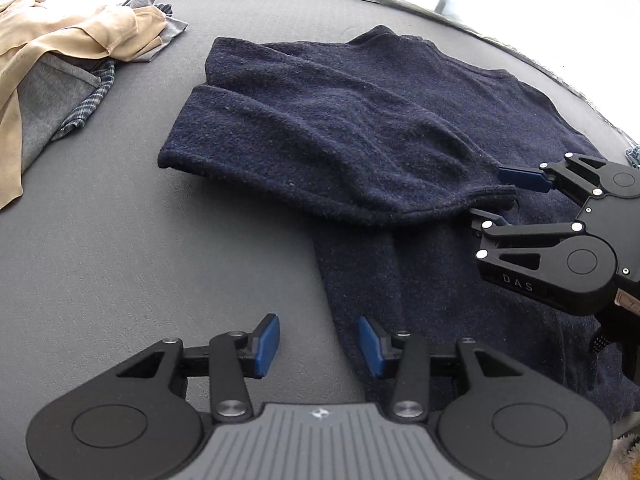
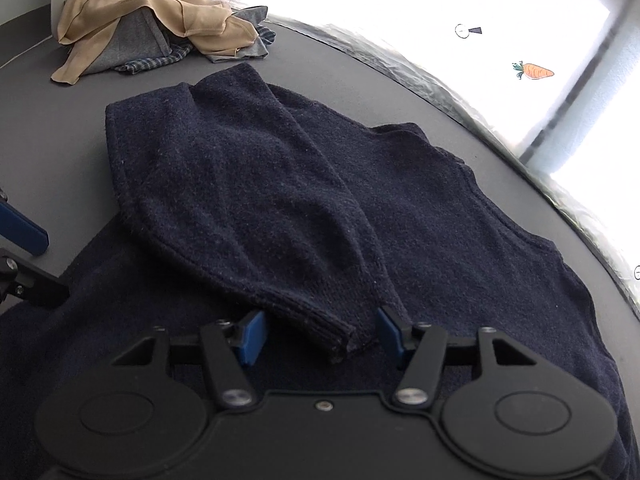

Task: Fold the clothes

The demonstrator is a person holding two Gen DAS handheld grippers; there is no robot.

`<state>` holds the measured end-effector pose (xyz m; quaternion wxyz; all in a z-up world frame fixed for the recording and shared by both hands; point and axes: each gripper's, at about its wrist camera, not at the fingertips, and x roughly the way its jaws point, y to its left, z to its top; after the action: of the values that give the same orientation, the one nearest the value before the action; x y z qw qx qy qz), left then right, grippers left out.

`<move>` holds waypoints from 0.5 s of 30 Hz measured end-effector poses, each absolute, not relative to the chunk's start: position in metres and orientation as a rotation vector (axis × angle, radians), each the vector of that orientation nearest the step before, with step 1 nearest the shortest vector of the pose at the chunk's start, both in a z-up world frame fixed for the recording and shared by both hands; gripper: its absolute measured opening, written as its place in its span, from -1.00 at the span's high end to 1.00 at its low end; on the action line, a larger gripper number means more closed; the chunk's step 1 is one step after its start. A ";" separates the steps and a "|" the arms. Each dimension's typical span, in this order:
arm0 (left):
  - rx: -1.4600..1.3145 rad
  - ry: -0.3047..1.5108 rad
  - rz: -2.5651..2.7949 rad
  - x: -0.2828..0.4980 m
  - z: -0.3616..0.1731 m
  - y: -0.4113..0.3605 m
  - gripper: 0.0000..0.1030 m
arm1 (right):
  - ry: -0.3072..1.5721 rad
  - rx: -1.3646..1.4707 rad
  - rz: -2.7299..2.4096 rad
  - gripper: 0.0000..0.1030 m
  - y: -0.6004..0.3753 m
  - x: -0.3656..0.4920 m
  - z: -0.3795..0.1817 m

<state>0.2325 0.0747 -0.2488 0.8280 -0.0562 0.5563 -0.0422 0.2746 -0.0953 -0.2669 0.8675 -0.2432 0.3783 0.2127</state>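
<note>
A navy knit sweater [image 1: 360,120] [image 2: 460,220] lies on the grey table [image 1: 120,248], with one sleeve [image 1: 320,152] [image 2: 240,208] folded across its body. My left gripper [image 1: 318,346] is open above the sweater's left edge, with nothing between its blue pads. My right gripper [image 2: 320,338] is open with the sleeve's cuff [image 2: 320,324] lying between its pads; in the left wrist view the right gripper [image 1: 498,196] sits at the cuff's [image 1: 472,200] end.
A pile of other clothes, tan [image 1: 60,40] [image 2: 152,0], grey and plaid [image 1: 86,108], sits at the far left of the table. The table's far edge [image 2: 460,96] runs along a bright window with a carrot sticker [image 2: 536,71].
</note>
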 end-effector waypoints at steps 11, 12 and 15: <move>-0.146 1.193 -0.080 0.232 -0.250 0.075 0.03 | 0.786 -0.443 0.445 0.68 -0.094 0.266 -0.268; -0.150 1.193 -0.080 0.231 -0.250 0.075 0.02 | 0.793 -0.419 0.437 0.75 -0.097 0.267 -0.267; -0.161 1.191 -0.079 0.227 -0.248 0.075 -0.01 | 0.790 -0.393 0.408 0.81 -0.103 0.267 -0.264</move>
<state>0.2271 0.0755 -0.2484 0.8242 -0.0758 0.5600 -0.0372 0.2665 -0.1026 -0.2642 0.8841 -0.1889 0.3798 0.1960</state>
